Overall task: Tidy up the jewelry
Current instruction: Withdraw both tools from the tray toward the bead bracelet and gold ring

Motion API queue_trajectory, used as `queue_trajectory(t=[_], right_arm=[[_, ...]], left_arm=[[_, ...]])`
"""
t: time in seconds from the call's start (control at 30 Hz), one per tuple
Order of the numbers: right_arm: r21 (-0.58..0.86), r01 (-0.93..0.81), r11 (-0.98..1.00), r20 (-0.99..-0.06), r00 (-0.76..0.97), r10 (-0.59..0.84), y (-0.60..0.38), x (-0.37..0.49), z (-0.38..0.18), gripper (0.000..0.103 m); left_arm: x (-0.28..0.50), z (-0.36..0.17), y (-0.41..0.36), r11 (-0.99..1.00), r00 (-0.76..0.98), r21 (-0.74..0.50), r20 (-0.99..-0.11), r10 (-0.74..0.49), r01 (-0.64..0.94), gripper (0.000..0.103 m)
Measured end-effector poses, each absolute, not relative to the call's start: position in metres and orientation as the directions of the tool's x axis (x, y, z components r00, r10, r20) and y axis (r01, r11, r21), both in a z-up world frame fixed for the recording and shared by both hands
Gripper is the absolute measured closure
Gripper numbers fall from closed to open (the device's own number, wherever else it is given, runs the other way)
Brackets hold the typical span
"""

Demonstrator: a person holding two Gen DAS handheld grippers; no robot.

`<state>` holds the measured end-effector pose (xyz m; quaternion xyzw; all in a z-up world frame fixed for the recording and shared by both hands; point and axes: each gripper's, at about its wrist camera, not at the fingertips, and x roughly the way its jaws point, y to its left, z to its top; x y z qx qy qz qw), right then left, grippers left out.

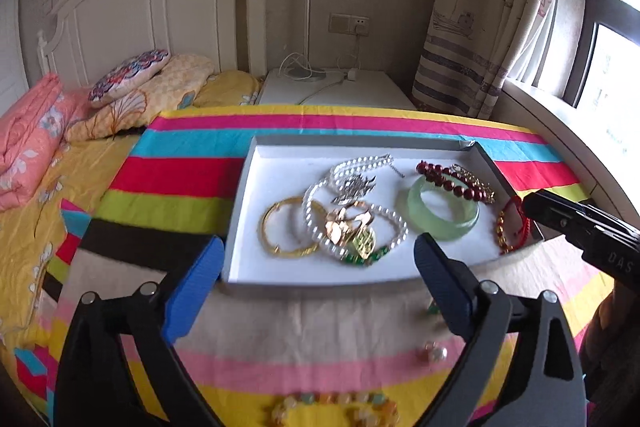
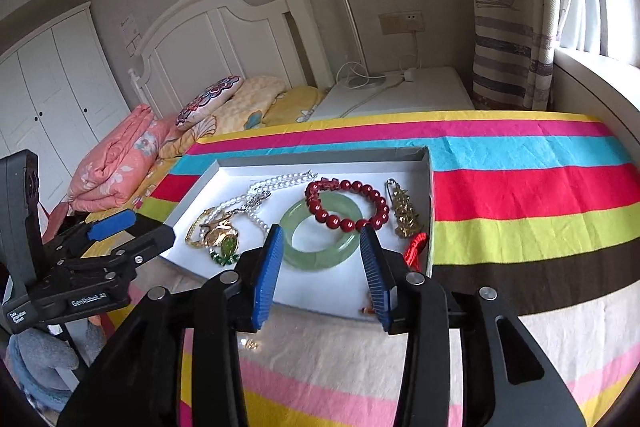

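Each camera sat just behind its own fingers, angled down and close over the striped counter point(image 1: 180, 171). The left view faced the white tray point(image 1: 240, 227) just beyond its blue fingers point(image 1: 200, 279); the right view looked from nearer the window side. Both shared the tray, headboard point(image 2: 224, 35) and curtain point(image 2: 516, 27).

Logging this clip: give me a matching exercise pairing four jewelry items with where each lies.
Items:
1. green jade bangle
2. gold bangle
3. pearl earring
4. yellow bead bracelet

Places:
A. in the tray, left part
B. on the cloth, nearest the left wrist camera
C. in the tray, under the red bead bracelet
D. on the cloth, below the right finger of the left gripper

Pairs: 1-C, 2-A, 3-D, 4-B
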<state>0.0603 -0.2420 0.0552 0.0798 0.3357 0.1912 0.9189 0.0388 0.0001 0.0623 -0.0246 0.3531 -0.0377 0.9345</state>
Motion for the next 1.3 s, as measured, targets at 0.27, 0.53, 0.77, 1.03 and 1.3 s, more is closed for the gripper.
queue_trajectory(t=[0.27, 0.53, 0.77, 1.03, 1.3], right_arm=[[0.25, -0.323, 0.913, -0.632, 0.66, 0.407, -0.228, 0.034, 0.034, 0.054], [0.125, -0.403, 0.907, -0.665, 0.644, 0.378, -0.189, 0.019, 0.027, 0.054], [0.064, -0.443, 0.894, -0.733, 0.588, 0.343, -0.16, 0.025, 0.017, 0.054], [0.026, -0.439, 0.898, -0.793, 0.538, 0.286, -0.142, 0.042, 0.004, 0.054], [-0.032, -0.444, 0.896, -0.802, 0.546, 0.242, -0.129, 0.042, 0.006, 0.076]], left_arm=[[-0.024, 0.027, 0.073, 0.98, 0.696, -0.2, -0.707, -0.126, -0.025, 0.006], [-0.05, 0.019, 0.098, 0.938, 0.729, -0.347, -0.64, -0.243, 0.008, 0.006], [-0.05, 0.018, 0.102, 0.92, 0.73, -0.391, -0.623, -0.281, 0.02, 0.006], [-0.048, 0.02, 0.101, 0.916, 0.733, -0.401, -0.615, -0.29, 0.026, 0.005], [-0.048, 0.02, 0.101, 0.913, 0.733, -0.407, -0.614, -0.294, 0.026, 0.004]])
